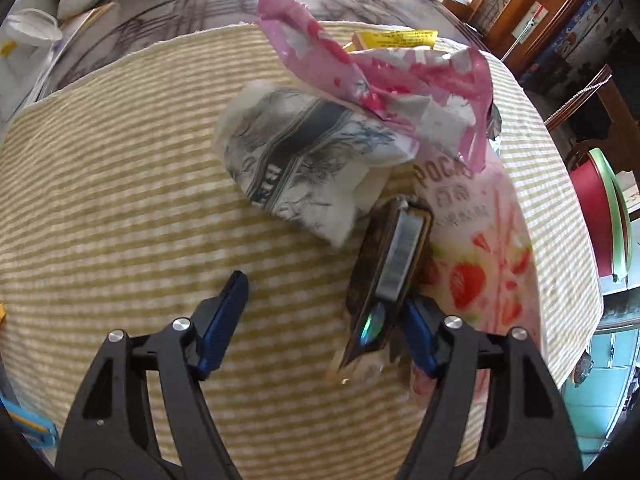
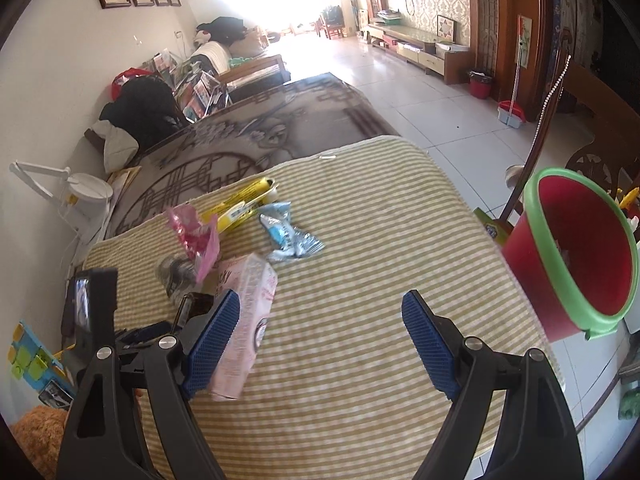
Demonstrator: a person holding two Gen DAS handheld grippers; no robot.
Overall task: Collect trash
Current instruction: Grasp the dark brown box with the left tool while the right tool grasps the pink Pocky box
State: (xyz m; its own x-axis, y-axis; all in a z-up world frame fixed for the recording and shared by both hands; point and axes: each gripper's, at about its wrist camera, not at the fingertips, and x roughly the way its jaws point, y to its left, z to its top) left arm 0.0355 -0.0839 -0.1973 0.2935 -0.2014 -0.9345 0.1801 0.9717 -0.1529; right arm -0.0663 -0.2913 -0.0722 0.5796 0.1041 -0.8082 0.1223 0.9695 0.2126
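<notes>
Left gripper (image 1: pixel 320 320) gapes beside a dark box (image 1: pixel 386 276) lying lengthwise, pointing away; right gripper (image 2: pixel 320 340) gapes, holding nothing.

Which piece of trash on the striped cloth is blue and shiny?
The crumpled blue wrapper, lying right of the yellow tube. The others are the pink bag, the pink box and that yellow tube.

Blown-out daylight at far end, fisheye-bent edges, foreground perhaps motion-blurred
</notes>
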